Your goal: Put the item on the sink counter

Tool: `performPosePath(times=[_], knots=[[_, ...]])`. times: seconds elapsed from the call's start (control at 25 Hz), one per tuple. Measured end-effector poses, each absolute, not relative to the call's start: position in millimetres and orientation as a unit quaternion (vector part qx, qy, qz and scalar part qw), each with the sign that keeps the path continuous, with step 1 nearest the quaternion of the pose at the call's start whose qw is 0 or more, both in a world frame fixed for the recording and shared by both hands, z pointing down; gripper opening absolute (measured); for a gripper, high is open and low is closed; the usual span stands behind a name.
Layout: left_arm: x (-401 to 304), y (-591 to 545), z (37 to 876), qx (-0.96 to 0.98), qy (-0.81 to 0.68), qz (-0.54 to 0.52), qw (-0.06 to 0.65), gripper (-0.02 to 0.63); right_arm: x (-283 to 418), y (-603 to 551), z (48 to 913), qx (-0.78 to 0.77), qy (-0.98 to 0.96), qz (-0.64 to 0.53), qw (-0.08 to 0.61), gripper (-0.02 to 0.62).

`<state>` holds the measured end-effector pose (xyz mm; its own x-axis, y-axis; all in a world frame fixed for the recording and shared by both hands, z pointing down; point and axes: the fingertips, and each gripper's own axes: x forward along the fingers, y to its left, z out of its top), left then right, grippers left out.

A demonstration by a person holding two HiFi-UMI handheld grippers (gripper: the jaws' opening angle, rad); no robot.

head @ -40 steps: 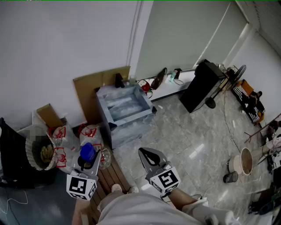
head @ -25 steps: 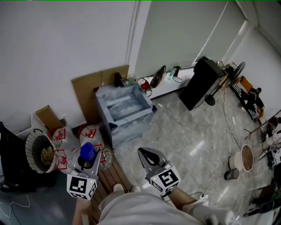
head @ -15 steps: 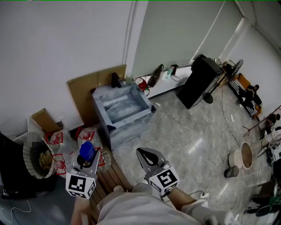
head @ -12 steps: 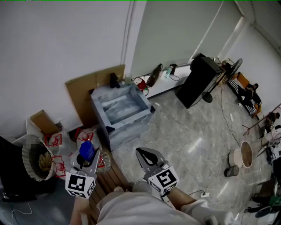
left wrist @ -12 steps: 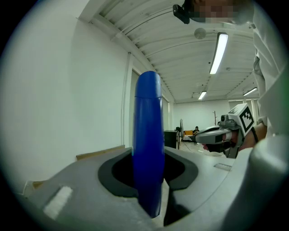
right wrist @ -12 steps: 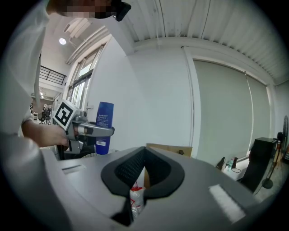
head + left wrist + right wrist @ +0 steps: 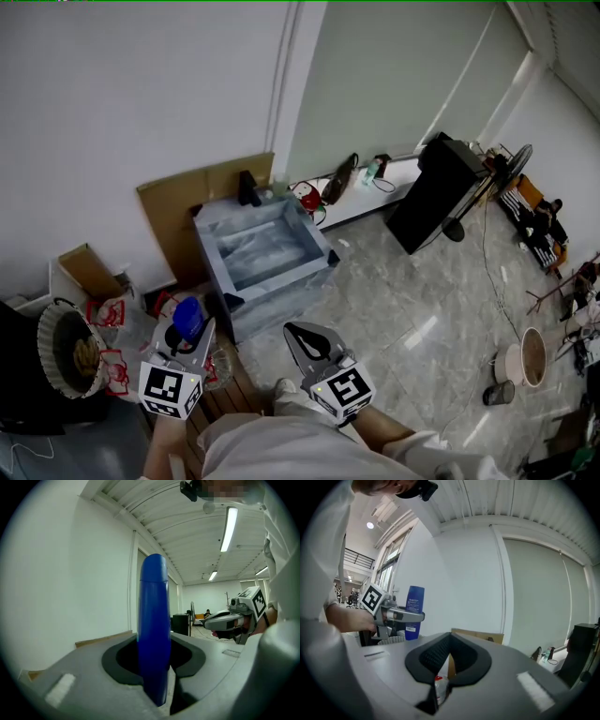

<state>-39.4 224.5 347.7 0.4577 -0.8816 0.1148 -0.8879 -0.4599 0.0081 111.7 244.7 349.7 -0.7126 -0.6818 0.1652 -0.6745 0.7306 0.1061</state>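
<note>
Far to my left a round basket (image 7: 58, 345) sits on the floor beside some red-and-white bags (image 7: 105, 317). Next comes my left gripper (image 7: 186, 339), its jaws clamped on the blue bottle (image 7: 187, 317). The bottle stands upright between the pads with its upper end rising well clear of them. In the left gripper view it fills the middle of the picture, pinched from both sides, and the right gripper view shows it side-on with a pale label on the blue body. I hold the bottle in the air over the wooden slats (image 7: 225, 398) at my feet, and it touches nothing but the jaws. Behind it a cardboard sheet (image 7: 178, 211) leans against the white wall. Just in front of the sheet stands the grey sink unit (image 7: 281, 298), its basin open toward me. The bottle is near the unit's left front corner but apart from it, not on the counter. Right of the bottle is my right gripper (image 7: 292, 330), jaws brought together with nothing between them, pointing toward the sink unit. Farther right a black cabinet (image 7: 441, 192) stands on the pale stone floor (image 7: 403, 300).
</note>
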Motion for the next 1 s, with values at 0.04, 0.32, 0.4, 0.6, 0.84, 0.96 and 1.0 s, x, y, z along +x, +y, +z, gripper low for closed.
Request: performPosePath(times=[0.04,0.32,0.4,0.6,0.84,0.96,1.0], knots=[[-37,214,352,0.851,-0.523,0.046,0.034,0.137,113,234,354,0.36,-0.928,-0.019,0.097,0.005],[-12,138,369,0.831,-0.554,0.04,0.035,0.137,129,157,360,0.31,-0.944,-0.034,0.108,0.005],[-6,116,373,0.823,-0.565,0.038,0.033,0.137,131,136,359,0.292,-0.95,-0.038,0.104,0.005],[3,76,382,0.806,-0.589,0.042,0.033,0.137,142,93,371,0.265,-0.958,-0.032,0.107,0.005],[4,40,393,0.797,-0.6,0.059,0.035,0.137,136,54,392,0.246,-0.963,-0.01,0.108,0.005],[-2,15,401,0.796,-0.602,0.063,0.03,0.137,129,30,401,0.245,-0.963,-0.014,0.112,0.005],[-5,6,406,0.795,-0.602,0.063,0.03,0.137,125,23,400,0.243,-0.963,-0.017,0.111,0.005]])
